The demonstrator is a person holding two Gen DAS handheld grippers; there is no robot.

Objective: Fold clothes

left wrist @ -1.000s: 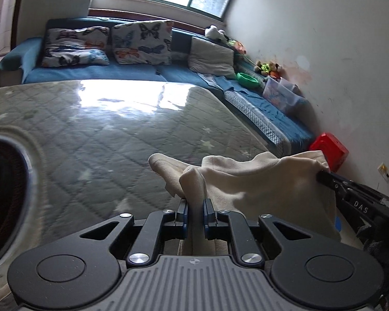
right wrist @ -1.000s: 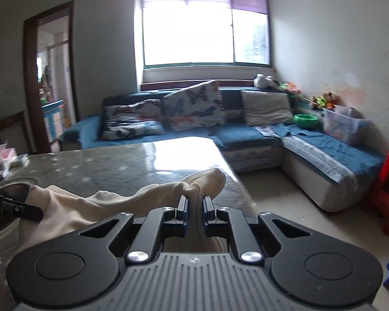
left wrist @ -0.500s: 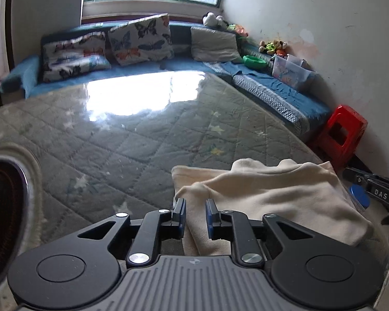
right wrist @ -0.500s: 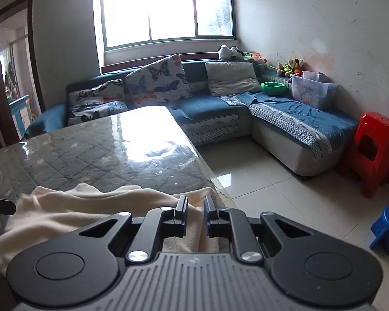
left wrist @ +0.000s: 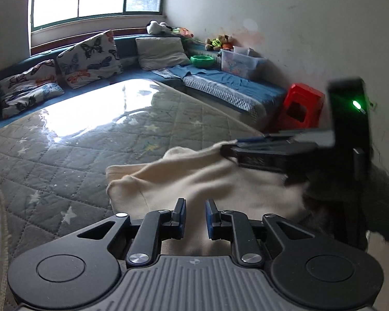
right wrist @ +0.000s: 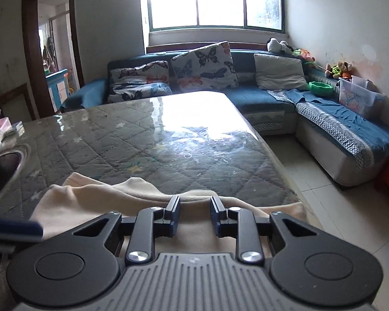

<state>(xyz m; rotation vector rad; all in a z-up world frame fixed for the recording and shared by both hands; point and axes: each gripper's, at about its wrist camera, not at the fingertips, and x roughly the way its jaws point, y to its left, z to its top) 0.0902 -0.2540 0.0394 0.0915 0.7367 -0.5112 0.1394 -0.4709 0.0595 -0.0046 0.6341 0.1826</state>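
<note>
A cream garment [left wrist: 194, 181] lies folded on the quilted grey table cover [left wrist: 90, 140], near the table's front right corner. My left gripper [left wrist: 195, 212] stands open just above its near edge, nothing between the fingers. The other gripper's body [left wrist: 285, 153] crosses the left wrist view, blurred, over the cloth's right side. In the right wrist view the same garment [right wrist: 122, 194] spreads in front of my right gripper [right wrist: 195, 211], which is open over the cloth with an empty gap. The left gripper's blue fingertip [right wrist: 15, 228] shows at the left edge.
The table's right edge [right wrist: 277, 165] drops to a tiled floor [right wrist: 324, 207]. A blue corner sofa [right wrist: 272, 101] with cushions wraps the far side. A red stool [left wrist: 302, 106] stands by the wall. A dark round basin [right wrist: 0, 165] sits at the table's left.
Both grippers lowered the cream garment onto the table, then opened and let go. The cloth now lies flat. The right gripper has swung across the left wrist view.
</note>
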